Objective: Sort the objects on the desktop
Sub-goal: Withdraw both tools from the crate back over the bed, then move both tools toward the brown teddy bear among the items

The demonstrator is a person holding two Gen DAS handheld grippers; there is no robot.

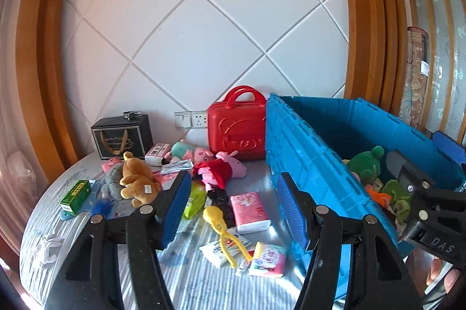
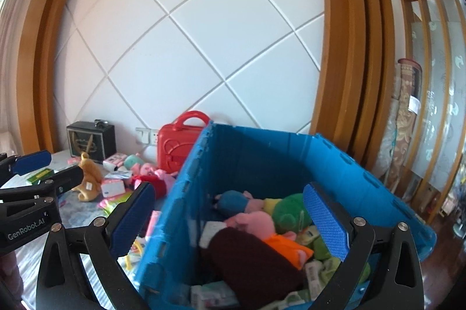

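- The left gripper [image 1: 231, 203] stands open with nothing between its ribbed blue pads; its black arms frame the clutter on the tabletop [image 1: 192, 278].
- The right gripper [image 2: 230, 215] is open too and empty, held over the near rim of the blue crate [image 2: 291, 161].
- The crate is hard ribbed plastic with upright walls; it stands on the right part of the tabletop and holds soft toys: a green plush [image 2: 288, 212], a pink one [image 2: 256, 222], an orange piece [image 2: 287, 247] and a dark maroon knitted bundle [image 2: 250, 260].
- Loose on the tabletop, left of the crate: a brown plush bear [image 1: 137, 179] on its side, a pink pig doll in a red dress [image 1: 221, 170], a pink tissue pack [image 1: 250, 211] with a glossy wrap, a yellow plastic toy [image 1: 222, 231] with two long prongs, and a small green carton [image 1: 75, 195].
- At the back, near the wall, a glossy red hard-shell case [image 1: 237, 129] with two loop handles stands upright, touching the crate's corner; a black gift box [image 1: 122, 136] sits well to its left.
- The tabletop is covered by a grey-and-white striped cloth.
- Behind is a white padded wall [image 1: 204, 33] with diamond seams, framed by orange-brown wood trim [image 1: 361, 19], with a switch and socket plate [image 1: 190, 119] low down.
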